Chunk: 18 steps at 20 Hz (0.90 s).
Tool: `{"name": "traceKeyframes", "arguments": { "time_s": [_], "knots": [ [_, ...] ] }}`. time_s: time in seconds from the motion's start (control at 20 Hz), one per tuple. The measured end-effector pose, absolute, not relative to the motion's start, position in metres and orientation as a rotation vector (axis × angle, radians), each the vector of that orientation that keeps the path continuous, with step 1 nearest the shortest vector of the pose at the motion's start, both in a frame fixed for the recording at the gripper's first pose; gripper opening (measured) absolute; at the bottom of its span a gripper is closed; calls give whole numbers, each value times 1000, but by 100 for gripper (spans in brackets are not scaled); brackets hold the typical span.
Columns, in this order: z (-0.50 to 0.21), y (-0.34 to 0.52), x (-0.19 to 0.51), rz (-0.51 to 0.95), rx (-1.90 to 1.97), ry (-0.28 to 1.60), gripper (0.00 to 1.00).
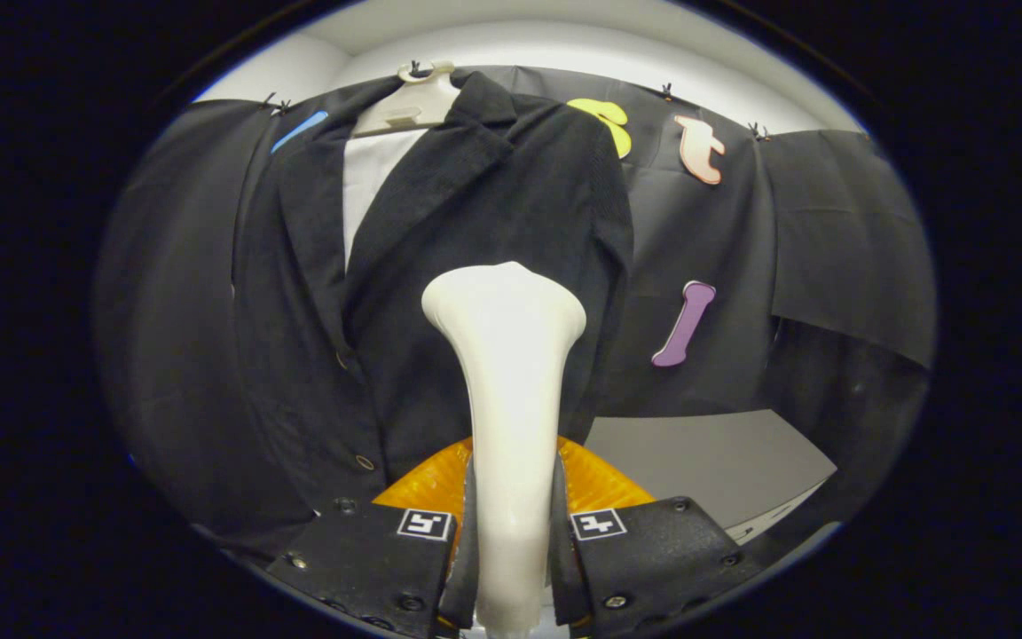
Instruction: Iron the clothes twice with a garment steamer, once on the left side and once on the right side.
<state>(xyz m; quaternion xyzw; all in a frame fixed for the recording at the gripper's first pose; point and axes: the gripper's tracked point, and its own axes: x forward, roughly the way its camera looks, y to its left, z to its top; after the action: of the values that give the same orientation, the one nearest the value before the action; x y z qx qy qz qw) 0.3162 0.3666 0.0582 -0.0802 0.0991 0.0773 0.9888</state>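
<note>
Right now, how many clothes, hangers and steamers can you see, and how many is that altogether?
Clothes: 2, a black jacket over a white shirt
Hangers: 1, the hanger
Steamers: 1, the white garment steamer clamped by the gripper jaws
Total: 4

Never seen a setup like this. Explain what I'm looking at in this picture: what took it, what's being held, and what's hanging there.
The camera rides on hand-held tongs and looks forward along their two fingers. Those fingers are shut on the handle of a white garment steamer, whose wide head points away from the camera toward a dark jacket. The jacket hangs on a pale hanger over a white shirt, against the booth's black cloth wall. Whether the head touches the fabric cannot be told. A grey surface lies beyond the fingers.
</note>
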Motion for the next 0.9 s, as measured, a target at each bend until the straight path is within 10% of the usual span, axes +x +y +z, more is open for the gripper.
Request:
{"name": "traceKeyframes", "arguments": {
  "time_s": [0.9],
  "knots": [
    [-45,359,307,108,-195,329,36]
  ]
}}
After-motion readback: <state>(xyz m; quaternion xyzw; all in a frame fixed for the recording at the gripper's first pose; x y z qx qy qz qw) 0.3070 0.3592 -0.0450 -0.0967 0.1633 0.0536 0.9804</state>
